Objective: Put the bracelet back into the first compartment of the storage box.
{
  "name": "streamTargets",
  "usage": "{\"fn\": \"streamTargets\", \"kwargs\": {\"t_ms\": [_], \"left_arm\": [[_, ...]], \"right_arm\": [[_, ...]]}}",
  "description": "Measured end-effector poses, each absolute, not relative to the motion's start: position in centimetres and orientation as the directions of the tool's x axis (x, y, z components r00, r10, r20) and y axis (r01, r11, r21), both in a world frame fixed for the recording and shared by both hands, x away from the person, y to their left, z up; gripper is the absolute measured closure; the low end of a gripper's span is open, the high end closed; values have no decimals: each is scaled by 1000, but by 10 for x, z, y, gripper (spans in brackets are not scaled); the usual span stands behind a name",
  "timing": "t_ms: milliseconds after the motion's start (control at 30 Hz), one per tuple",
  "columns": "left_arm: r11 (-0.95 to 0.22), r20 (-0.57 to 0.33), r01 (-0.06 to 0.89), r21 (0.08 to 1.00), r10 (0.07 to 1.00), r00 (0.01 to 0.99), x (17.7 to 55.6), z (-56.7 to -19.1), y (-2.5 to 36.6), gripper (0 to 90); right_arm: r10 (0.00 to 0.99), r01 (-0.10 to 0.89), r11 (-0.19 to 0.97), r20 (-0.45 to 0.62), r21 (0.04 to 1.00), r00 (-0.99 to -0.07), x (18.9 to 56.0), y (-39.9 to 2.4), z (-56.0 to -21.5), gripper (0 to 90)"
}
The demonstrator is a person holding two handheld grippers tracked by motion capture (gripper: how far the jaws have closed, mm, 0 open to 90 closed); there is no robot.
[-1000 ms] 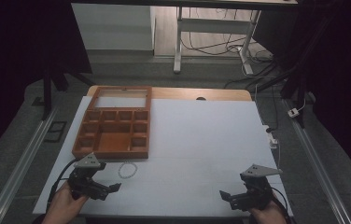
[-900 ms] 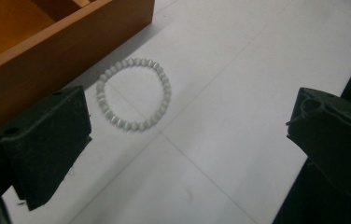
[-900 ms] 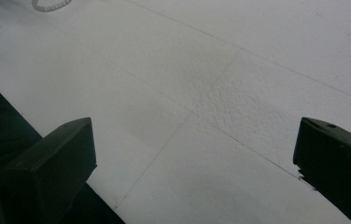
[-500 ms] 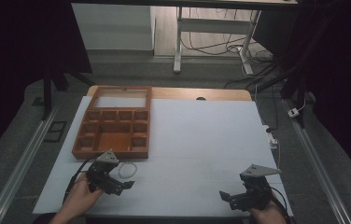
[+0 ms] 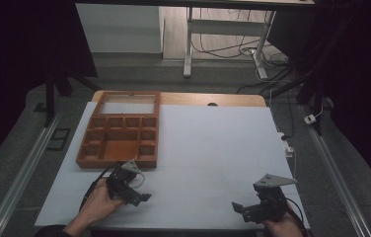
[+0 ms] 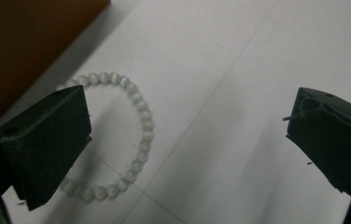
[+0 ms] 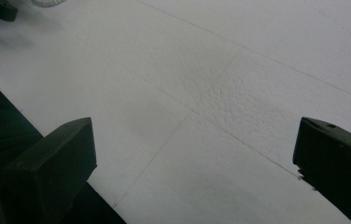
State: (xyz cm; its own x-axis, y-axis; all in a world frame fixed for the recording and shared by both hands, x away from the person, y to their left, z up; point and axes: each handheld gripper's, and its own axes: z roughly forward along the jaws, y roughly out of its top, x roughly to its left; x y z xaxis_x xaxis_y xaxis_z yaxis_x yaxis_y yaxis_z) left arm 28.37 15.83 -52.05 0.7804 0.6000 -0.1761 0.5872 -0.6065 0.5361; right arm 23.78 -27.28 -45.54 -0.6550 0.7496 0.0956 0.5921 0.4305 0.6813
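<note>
Pale grey-green bead bracelet (image 6: 136, 135), orange-brown tray (image 5: 119, 133), white table (image 5: 213, 148)

This looks like a lab or a recording workroom, not a home. The wide table (image 5: 213, 148) is covered with a plain white foam-like sheet and stands on a grey carpeted floor (image 5: 20, 163). Long metal rails (image 5: 23, 170) run along the floor at both sides of the table. Behind it stands a white metal desk frame (image 5: 223, 29) with loose black cables (image 5: 233, 47) lying under it on a wooden floor. A white power strip (image 5: 286, 143) hangs at the table's right edge. Dark curtains or panels (image 5: 25, 44) close the surroundings
</note>
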Motion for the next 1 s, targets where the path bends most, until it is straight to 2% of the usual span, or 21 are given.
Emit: {"fn": "streamTargets", "kwargs": {"t_ms": [333,467,533,567,600,667,700,733,767,800,833,967,1000], "left_arm": [[-705,-49,544,455,590,806,281,-532,147,6],[-702,-47,546,458,594,803,280,-530,148,48],[-693,-52,551,466,600,799,281,-528,151,126],[-689,-52,550,472,602,797,281,-526,153,260],[-685,-50,553,475,607,793,280,-525,154,260],[-677,-52,563,474,617,785,280,-523,157,382],[-677,-50,564,474,618,784,280,-523,157,491],[-676,-51,566,471,620,783,280,-522,158,542],[-675,-52,570,469,623,781,280,-521,159,542],[-673,-51,574,466,627,777,280,-521,159,647],[-671,-52,580,461,633,773,280,-520,159,647],[-660,-72,606,444,647,759,281,-519,160,841],[-658,-75,610,442,651,755,281,-519,160,851]], "right_arm": [[748,592,435,94,679,-657,238,-272,-455,0],[746,590,436,94,679,-659,238,-272,-455,0],[746,590,438,91,678,-659,237,-272,-455,0],[746,590,440,90,677,-660,237,-272,-455,0],[746,590,440,90,677,-660,237,-272,-455,0],[746,590,440,91,677,-660,237,-272,-455,0],[745,589,440,91,677,-661,237,-272,-455,0],[744,589,441,90,677,-662,237,-272,-455,0],[744,589,441,90,677,-662,237,-272,-455,0],[743,587,442,90,678,-663,237,-272,-455,0],[743,587,442,90,678,-663,237,-272,-455,0],[743,588,443,89,677,-663,237,-272,-455,0],[744,588,443,89,677,-662,237,-272,-455,0]]}}
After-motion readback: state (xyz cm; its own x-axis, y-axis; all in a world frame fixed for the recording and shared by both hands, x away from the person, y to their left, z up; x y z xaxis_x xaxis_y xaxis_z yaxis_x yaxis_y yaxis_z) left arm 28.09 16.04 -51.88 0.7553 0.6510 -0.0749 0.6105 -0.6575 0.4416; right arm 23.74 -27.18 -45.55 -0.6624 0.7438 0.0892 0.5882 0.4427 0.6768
